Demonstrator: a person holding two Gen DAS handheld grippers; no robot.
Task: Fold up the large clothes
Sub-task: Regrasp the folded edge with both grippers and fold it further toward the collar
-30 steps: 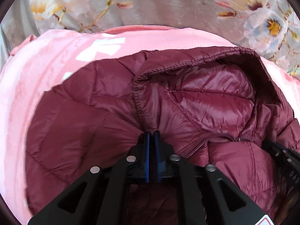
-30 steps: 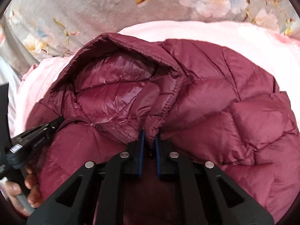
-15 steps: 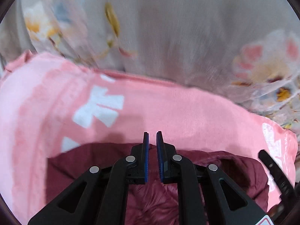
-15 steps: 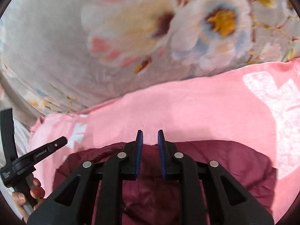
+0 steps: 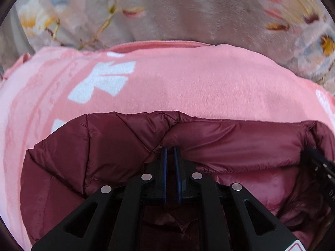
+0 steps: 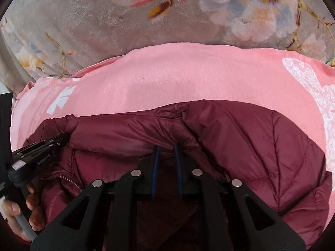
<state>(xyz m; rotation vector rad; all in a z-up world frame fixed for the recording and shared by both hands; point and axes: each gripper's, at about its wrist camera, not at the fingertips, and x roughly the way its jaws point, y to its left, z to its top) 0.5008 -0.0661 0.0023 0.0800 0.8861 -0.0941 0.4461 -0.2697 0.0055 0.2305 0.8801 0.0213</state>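
Observation:
A maroon quilted puffer jacket (image 5: 104, 146) lies on a pink blanket (image 5: 188, 83), its top edge folded toward me. My left gripper (image 5: 170, 149) is shut on a fold of the jacket near its left part. My right gripper (image 6: 166, 146) is shut on the jacket (image 6: 251, 146) further right, jaws slightly apart around the fabric. The left gripper's body (image 6: 37, 154) and the hand holding it show at the left of the right wrist view. The right gripper's edge (image 5: 320, 167) shows at the right of the left wrist view.
The pink blanket (image 6: 188, 79) has white bow prints (image 5: 100, 81). Beyond it lies a grey floral plush cover (image 6: 146, 16), also in the left wrist view (image 5: 188, 10).
Both grippers carried the hood and collar forward over the jacket body, then came down. The open hood seen a second ago is now folded flat under a straight top edge.

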